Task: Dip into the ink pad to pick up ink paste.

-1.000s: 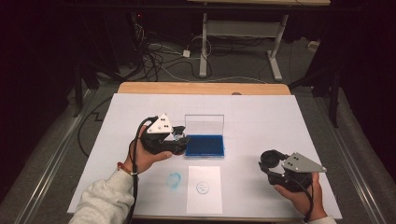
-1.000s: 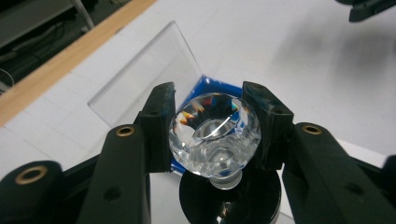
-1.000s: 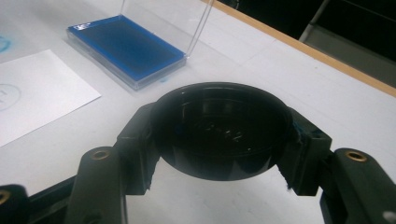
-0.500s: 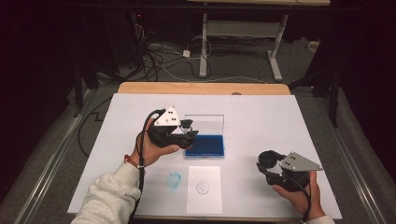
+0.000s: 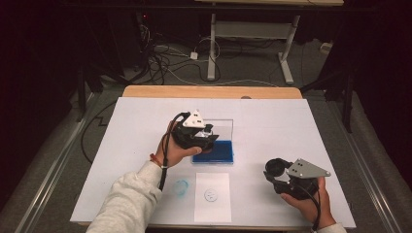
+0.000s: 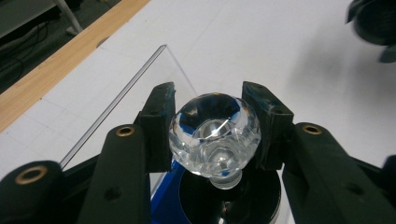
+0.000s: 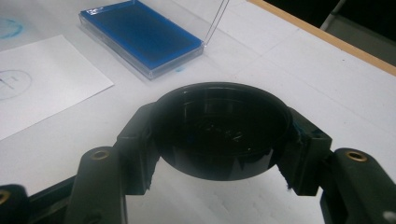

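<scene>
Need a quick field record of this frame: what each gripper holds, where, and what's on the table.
left gripper: shut on stamp by its clear faceted knob
left position: over the ink pad
right gripper: shut on black cap, near the table's right front
ink pad: blue, in a clear case, lid standing open
paper: white sheet in front of the pad, one round print on it
smudge: blue ring on table cover, left of the paper
</scene>
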`<state>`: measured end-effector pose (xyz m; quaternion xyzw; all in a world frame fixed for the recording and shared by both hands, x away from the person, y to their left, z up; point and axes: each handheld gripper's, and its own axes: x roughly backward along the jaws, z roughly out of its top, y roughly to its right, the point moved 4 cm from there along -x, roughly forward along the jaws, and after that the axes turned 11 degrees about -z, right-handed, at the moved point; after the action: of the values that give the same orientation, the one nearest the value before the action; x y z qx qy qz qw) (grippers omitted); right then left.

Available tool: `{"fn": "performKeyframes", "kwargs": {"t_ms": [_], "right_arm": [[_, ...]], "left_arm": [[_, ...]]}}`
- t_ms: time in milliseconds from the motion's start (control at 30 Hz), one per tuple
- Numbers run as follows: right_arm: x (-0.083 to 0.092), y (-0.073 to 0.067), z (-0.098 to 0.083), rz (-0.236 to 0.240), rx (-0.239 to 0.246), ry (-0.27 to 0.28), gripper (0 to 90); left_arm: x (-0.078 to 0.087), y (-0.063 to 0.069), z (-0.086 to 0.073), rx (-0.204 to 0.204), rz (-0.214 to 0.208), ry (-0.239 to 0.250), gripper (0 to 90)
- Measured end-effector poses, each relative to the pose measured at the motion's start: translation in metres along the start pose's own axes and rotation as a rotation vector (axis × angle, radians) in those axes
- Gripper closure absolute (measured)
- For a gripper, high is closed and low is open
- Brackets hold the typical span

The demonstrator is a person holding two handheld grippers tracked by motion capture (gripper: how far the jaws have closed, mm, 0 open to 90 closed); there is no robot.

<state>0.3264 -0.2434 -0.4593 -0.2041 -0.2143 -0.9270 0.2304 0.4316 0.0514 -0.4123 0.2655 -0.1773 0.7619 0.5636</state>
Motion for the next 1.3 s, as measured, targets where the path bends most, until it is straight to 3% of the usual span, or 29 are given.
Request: {"fn": "performKeyframes", "kwargs": {"t_ms": [200,433,600,733,833,1000,1300], "right_arm": [[-0.001,-0.001,-0.002,0.002,0.006,-0.006,39.2],[-0.002,-0.003,-0.004,0.003,0.02,-0.016,39.1],[-0.002,-0.003,-0.004,0.001,0.019,-0.016,39.1],[-0.002,-0.002,-0.005,0.003,0.018,-0.019,39.1],[-0.002,-0.001,-0.006,0.005,0.016,-0.023,39.0],[-0.004,0.0,-0.006,0.015,-0.004,-0.028,39.0],[-0.007,-0.002,-0.009,0.017,0.005,-0.062,38.7]], "left_arm": [[-0.018,-0.009,-0.01,0.015,-0.018,0.003,55.1],[-0.031,-0.015,-0.027,0.009,-0.005,0.032,55.1],[-0.036,-0.017,-0.035,0.017,-0.008,0.011,55.0],[-0.038,-0.018,-0.04,0.023,0.005,-0.013,55.0],[-0.038,-0.017,-0.041,0.029,0.01,-0.002,55.0],[-0.036,-0.014,-0.044,0.011,0.02,-0.013,55.0],[-0.028,-0.012,-0.046,0.001,0.022,-0.105,55.0]]}}
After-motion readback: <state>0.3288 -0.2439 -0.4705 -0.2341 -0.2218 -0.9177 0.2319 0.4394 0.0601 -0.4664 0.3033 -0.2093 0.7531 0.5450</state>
